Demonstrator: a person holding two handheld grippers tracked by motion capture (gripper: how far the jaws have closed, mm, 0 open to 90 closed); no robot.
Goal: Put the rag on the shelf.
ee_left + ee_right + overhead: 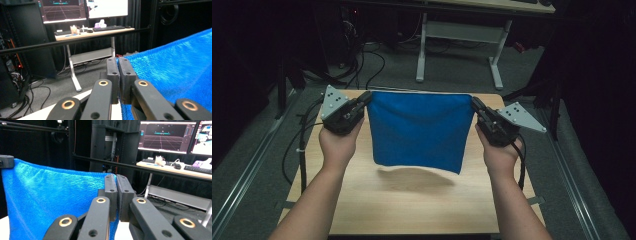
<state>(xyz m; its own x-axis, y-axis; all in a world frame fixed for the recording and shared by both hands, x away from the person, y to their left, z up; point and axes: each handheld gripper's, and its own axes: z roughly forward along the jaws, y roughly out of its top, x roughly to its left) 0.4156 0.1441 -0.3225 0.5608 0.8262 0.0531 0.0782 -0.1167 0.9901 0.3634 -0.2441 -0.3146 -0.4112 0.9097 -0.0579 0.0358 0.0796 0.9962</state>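
A blue cloth (417,131) hangs spread out above the wooden table (412,205), its lower edge off the surface with a shadow under it. My left gripper (368,98) is shut on the cloth's top left corner, and my right gripper (474,103) is shut on the top right corner. In the left gripper view the jaws pinch the cloth (175,70) at its corner, the gripper (118,61) tips pressed together. In the right gripper view the cloth (50,200) stretches away to the left from the pinching gripper (116,178); the other gripper's tip (6,161) holds the far corner.
Beyond the table stands a white-legged desk (462,35) with monitors (85,8) and a keyboard, and cables (362,65) lie on the grey floor. A black bar (75,41) runs across in front of that desk. Dark curtains close off both sides.
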